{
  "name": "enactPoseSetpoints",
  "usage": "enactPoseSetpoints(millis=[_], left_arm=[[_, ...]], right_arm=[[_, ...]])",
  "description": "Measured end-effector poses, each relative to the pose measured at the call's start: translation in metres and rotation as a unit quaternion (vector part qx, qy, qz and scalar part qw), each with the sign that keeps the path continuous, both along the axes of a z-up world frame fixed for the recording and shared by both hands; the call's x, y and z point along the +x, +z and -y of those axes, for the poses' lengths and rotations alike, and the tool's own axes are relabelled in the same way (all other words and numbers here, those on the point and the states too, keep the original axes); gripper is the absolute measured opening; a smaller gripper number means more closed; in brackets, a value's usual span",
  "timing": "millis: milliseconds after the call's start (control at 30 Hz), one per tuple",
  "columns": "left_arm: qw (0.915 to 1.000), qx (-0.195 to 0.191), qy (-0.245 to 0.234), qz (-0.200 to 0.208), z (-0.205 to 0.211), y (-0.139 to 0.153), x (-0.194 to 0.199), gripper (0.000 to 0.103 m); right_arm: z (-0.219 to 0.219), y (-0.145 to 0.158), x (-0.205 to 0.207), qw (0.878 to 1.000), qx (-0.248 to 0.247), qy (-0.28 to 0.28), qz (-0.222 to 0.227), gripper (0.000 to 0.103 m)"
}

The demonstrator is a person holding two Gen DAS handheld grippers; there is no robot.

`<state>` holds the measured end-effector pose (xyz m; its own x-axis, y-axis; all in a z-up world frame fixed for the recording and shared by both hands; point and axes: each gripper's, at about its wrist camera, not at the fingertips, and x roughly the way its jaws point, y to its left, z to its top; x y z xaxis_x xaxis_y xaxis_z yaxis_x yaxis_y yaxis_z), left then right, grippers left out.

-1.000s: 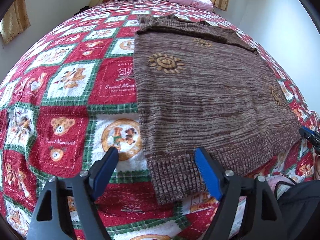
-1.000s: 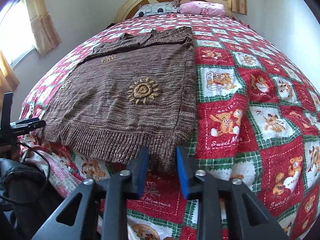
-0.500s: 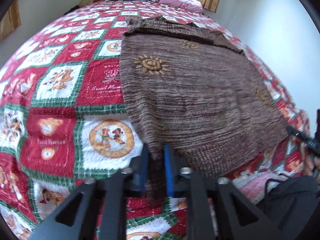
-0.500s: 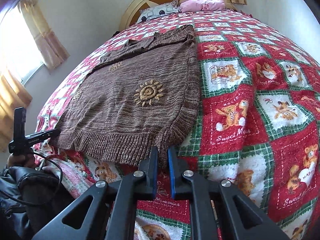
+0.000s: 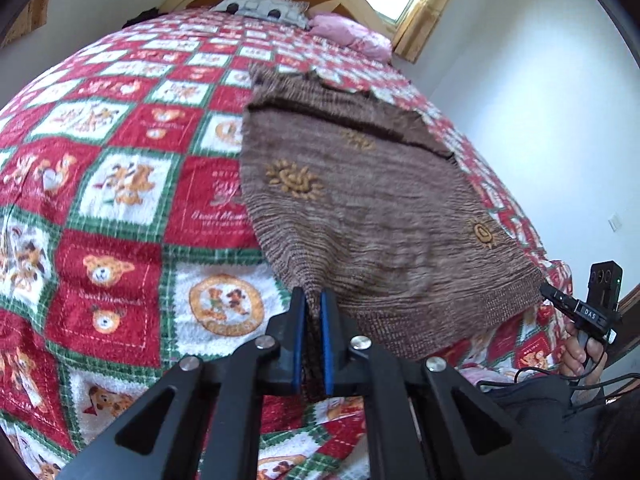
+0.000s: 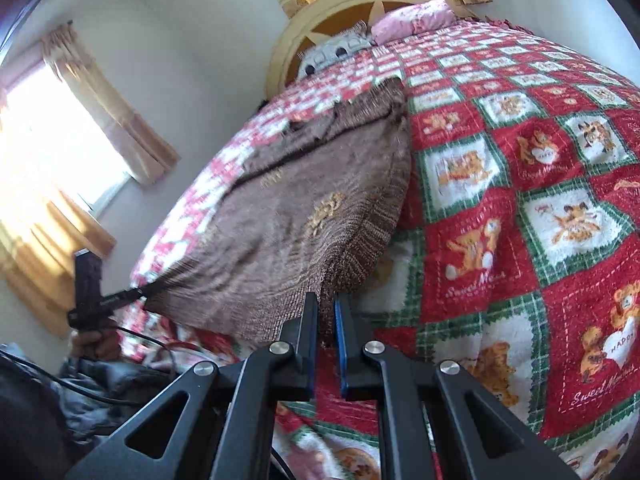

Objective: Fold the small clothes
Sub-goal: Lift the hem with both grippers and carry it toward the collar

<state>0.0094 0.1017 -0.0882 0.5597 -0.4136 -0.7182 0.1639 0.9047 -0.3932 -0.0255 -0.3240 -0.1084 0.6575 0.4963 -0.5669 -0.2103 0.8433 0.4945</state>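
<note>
A brown knitted sweater (image 5: 360, 208) lies spread on the red-and-green teddy-bear quilt (image 5: 120, 208), its ribbed hem toward 6 o'clock and its collar toward 12, near a grey pillow (image 5: 260, 6) and a pink pillow (image 5: 352, 36). The left gripper (image 5: 313, 308) is clenched on one hem corner — knit bunched between its blue pads. The right gripper (image 6: 327, 312) pinches the opposite hem corner, and the hem hangs lifted off the quilt between them. A hand (image 5: 580, 356) shows at 4 o'clock.
</note>
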Motion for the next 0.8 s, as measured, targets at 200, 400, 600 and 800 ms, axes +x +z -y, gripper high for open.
enactPoseSetpoints(millis=[200,400,600,800], left_arm=[[0.9999,-0.011,0.0,0.004,-0.006,0.002,0.0,0.008],[0.9995,-0.022,0.002,0.021,-0.011,0.011,0.003,0.008],[0.9991,-0.03,0.005,0.028,-0.013,0.021,0.023,0.008],[0.9985,-0.03,0.004,0.045,-0.01,0.037,0.043,0.008]], right_arm=[[0.003,0.002,0.002,1.0,0.006,-0.002,0.002,0.007],[0.007,0.013,0.003,1.0,0.021,-0.002,0.02,0.007],[0.009,0.022,0.012,0.999,0.035,-0.004,0.028,0.007],[0.006,0.039,0.029,0.999,0.03,-0.002,0.046,0.007]])
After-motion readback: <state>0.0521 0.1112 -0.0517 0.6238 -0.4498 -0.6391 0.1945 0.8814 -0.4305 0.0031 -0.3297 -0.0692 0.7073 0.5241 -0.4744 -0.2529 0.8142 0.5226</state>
